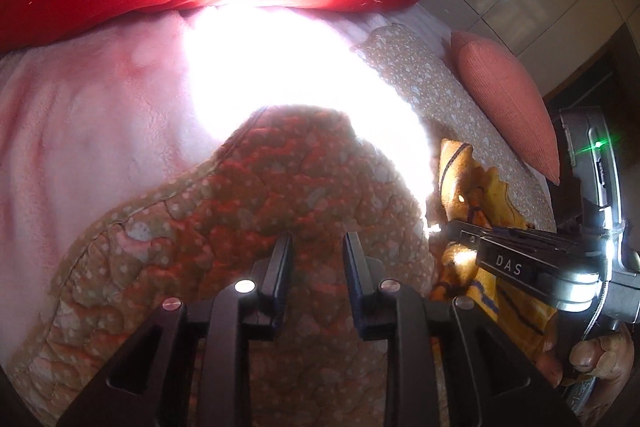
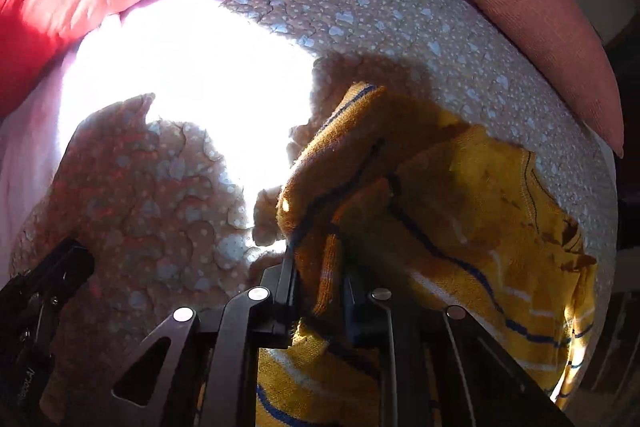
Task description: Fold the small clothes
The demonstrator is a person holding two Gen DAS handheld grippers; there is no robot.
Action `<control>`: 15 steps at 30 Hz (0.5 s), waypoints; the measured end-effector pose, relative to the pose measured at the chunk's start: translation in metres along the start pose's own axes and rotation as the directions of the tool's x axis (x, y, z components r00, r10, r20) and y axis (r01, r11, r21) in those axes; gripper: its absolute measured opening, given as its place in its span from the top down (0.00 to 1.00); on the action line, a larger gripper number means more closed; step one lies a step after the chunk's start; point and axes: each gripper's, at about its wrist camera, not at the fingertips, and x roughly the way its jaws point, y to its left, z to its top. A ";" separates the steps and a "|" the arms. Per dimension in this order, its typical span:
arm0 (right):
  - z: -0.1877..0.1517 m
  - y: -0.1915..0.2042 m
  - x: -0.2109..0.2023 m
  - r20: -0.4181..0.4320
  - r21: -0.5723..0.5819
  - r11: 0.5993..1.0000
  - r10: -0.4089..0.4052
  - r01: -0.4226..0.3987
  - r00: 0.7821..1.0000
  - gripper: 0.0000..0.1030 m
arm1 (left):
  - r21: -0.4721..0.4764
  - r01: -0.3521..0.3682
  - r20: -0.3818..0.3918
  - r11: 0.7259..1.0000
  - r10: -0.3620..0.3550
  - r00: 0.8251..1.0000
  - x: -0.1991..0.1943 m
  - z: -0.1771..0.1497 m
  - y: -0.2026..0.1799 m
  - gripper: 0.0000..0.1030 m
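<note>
Folding is underway: right gripper (image 2: 318, 267) pinches the yellow striped garment (image 2: 460, 227), bunched just beside the pink cushion (image 2: 540, 39); left gripper (image 1: 316, 251), parted narrowly and empty, probably must take another edge.

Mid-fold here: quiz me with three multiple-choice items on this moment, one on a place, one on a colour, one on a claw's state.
1. Where does the yellow knitted garment with blue and white stripes lie?
A. on the red pillow
B. on the spotted beige quilt
C. on the floor

2. What colour is the small ribbed cushion?
A. green
B. black
C. salmon pink

3. What is the right claw doing?
A. pinching the garment
B. hanging open and empty
C. gripping the cushion

Answers:
1 B, quilt shows all round the garment.
2 C, pink in both views.
3 A, yellow fabric sits bunched between its fingers, while the left claw is open over the quilt.
</note>
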 end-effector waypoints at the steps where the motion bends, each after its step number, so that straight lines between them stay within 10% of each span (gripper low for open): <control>1: -0.002 -0.007 -0.007 0.020 0.013 1.000 0.015 -0.016 1.000 0.85 | 0.004 -0.001 0.001 1.000 0.001 1.000 0.000 -0.002 -0.003 0.65; 9: -0.047 -0.132 -0.073 0.170 0.213 0.974 0.045 -0.081 0.984 0.87 | 0.048 -0.027 0.027 0.998 0.025 0.999 0.004 -0.011 -0.026 0.53; 15: -0.124 -0.267 -0.088 0.179 0.476 0.877 -0.027 -0.063 0.983 0.87 | 0.094 -0.026 0.033 0.995 0.023 0.999 0.009 -0.016 -0.043 0.52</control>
